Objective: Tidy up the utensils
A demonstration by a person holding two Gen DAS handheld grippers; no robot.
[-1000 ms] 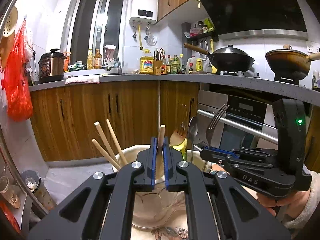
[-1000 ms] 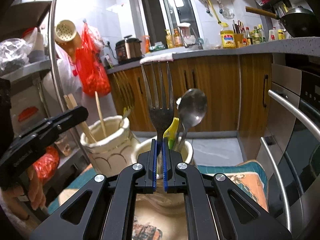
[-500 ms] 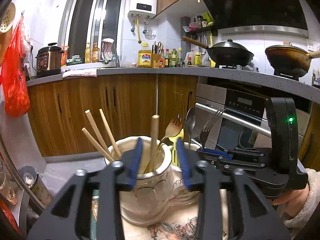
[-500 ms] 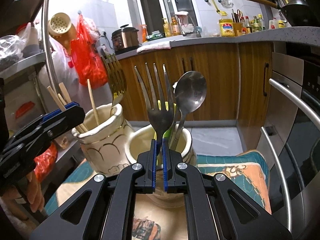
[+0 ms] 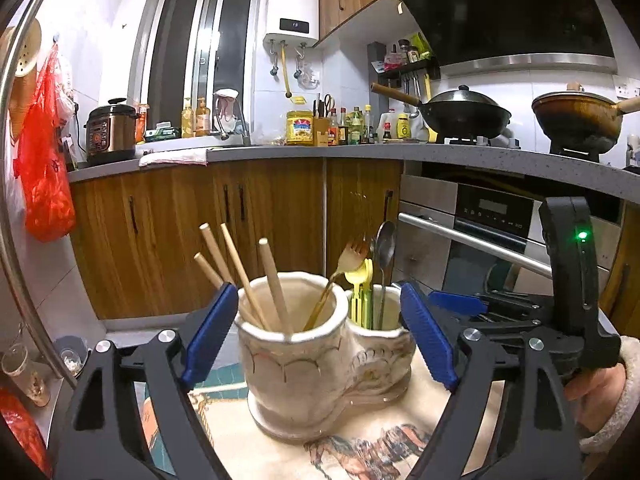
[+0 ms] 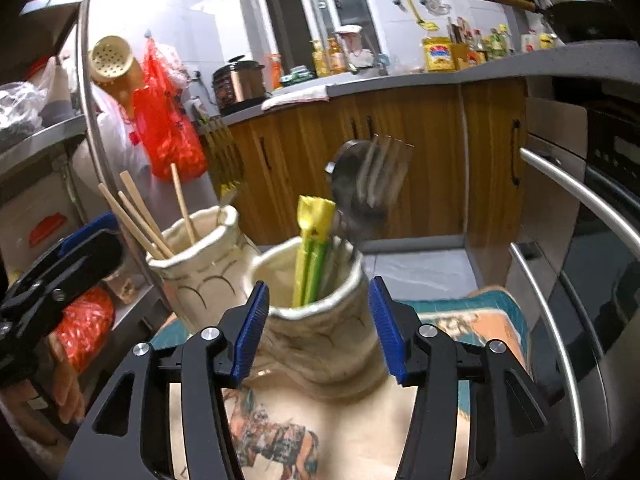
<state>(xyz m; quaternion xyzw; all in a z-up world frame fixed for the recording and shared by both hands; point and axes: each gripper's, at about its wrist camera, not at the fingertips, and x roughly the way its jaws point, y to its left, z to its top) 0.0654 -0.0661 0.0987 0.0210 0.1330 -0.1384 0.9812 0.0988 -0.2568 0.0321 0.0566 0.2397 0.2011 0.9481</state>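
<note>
Cream holder [image 5: 296, 360], gold scallop lines; yellow-green plastic cutlery [image 6: 312, 256]; blue claw pads [image 5: 210, 334]; horse-print cloth [image 6: 276, 440].

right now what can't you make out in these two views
- Steel fork and spoon, right wrist view: motion blur smears both, so their resting positions are unclear.
- Utensil lower ends, both views: hidden inside the ceramic holder.
- Holder base, right wrist view: covered by the opening right tool.
- Cloth pattern, left wrist view: cut off by the bottom edge and the opening left tool.

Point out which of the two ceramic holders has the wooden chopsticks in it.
The taller cream holder, nearest the left gripper. Its chopsticks lean out beside a gold fork; the shorter holder has the yellow-green utensils and spoon.
</note>
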